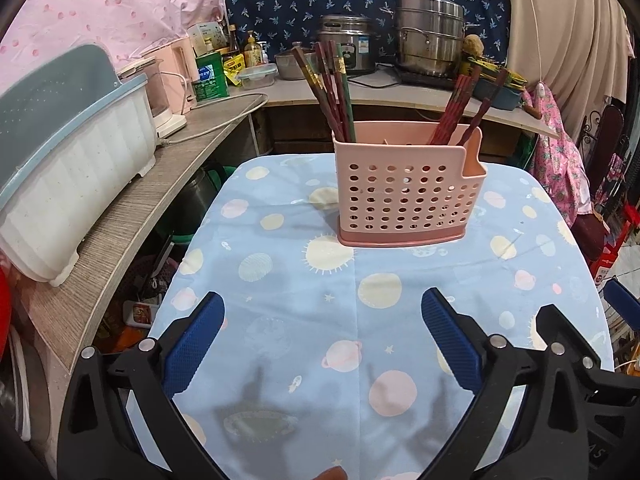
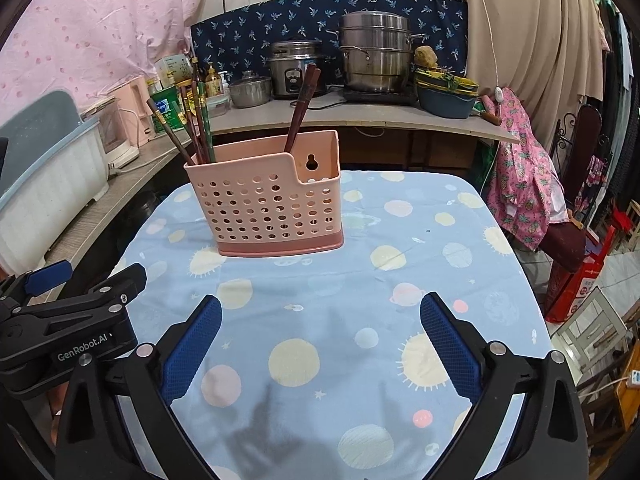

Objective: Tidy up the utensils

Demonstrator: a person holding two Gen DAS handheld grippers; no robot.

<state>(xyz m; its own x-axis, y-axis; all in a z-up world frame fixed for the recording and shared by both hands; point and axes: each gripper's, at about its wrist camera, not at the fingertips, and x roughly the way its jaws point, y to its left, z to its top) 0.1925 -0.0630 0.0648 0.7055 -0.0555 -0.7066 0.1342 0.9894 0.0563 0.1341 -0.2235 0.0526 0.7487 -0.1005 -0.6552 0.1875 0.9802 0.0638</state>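
Pink plastic holder: the perforated utensil caddy (image 1: 402, 186) stands upright on the tabletop (image 1: 280, 320) ahead of my left hand-held gripper (image 1: 322, 308), well apart from its tips.
Chopsticks: one bundle (image 1: 330, 88) leans in the far-left compartment, a second bundle (image 1: 460, 110) in the right one; none lie loose on the cloth that I can see.
Left hand-held gripper: spread wide, nothing between the blue pads.
Right hand-held gripper (image 2: 320, 312): also wide and empty; the caddy sits ahead and slightly left of it.
Step in hand: I judge the sorting is nearly or fully done, so I keep both tools back and level.
Doing it well: if a bundle needs moving, I approach from above, pinch the sticks near mid-length, and lift straight so the light caddy does not tip.
In the way: my two tools sit side by side, close enough to collide.
Around: a dish rack (image 1: 68, 168) left of me, a rice cooker (image 1: 348, 46) and steel steamer pot (image 1: 432, 38) beyond the caddy.
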